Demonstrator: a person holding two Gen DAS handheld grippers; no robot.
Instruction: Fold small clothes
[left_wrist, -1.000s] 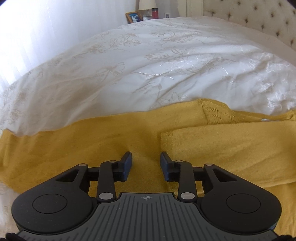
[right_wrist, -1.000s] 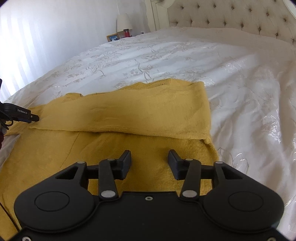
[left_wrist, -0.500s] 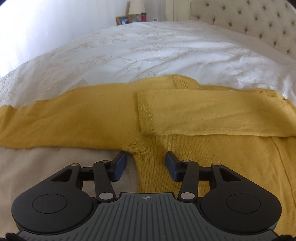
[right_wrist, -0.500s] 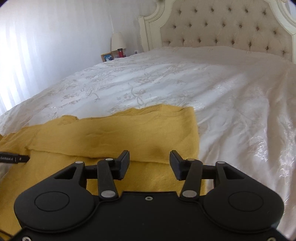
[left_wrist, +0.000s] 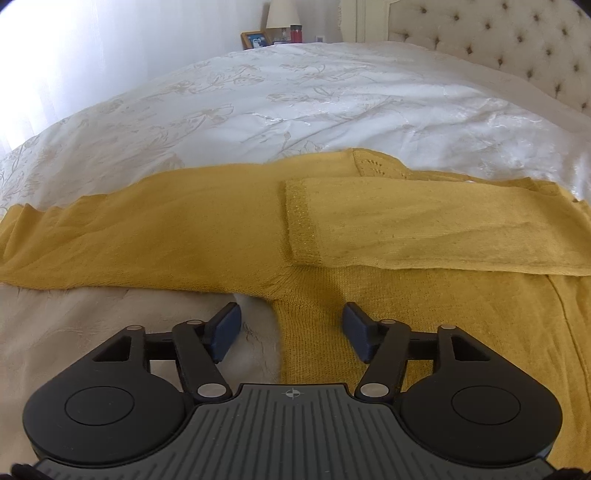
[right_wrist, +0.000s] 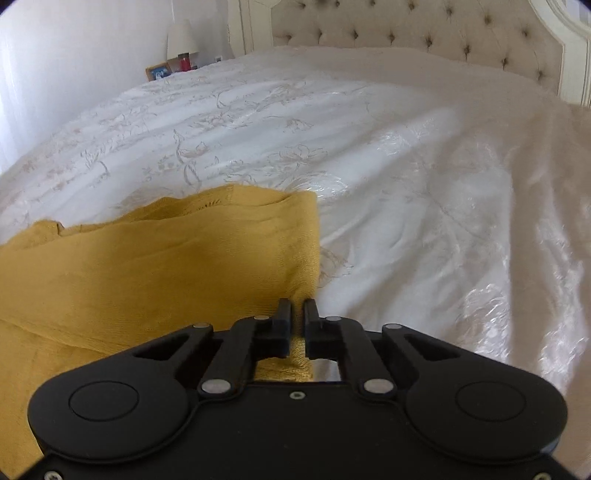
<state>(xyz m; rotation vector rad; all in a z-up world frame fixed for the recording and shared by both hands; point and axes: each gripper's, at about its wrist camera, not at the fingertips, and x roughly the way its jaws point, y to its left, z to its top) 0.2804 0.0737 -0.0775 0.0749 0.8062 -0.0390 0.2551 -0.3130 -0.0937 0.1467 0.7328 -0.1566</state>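
A yellow knit sweater (left_wrist: 406, 314) lies flat on the bed. One sleeve (left_wrist: 424, 225) is folded across the chest; the other sleeve (left_wrist: 129, 240) stretches out to the left. My left gripper (left_wrist: 290, 328) is open and empty, low over the sweater's left armpit edge. In the right wrist view the sweater (right_wrist: 147, 269) fills the lower left. My right gripper (right_wrist: 298, 321) is shut on the sweater's right side edge.
The white embroidered bedspread (left_wrist: 314, 99) covers the bed beyond and right of the sweater. A tufted headboard (right_wrist: 406, 33) stands at the far end. A nightstand with a lamp (left_wrist: 282, 14), a photo frame and a red cup is at the back left.
My right gripper has closed on the sweater's right edge. My left gripper has opened wider and pulled back to the sweater's left armpit.
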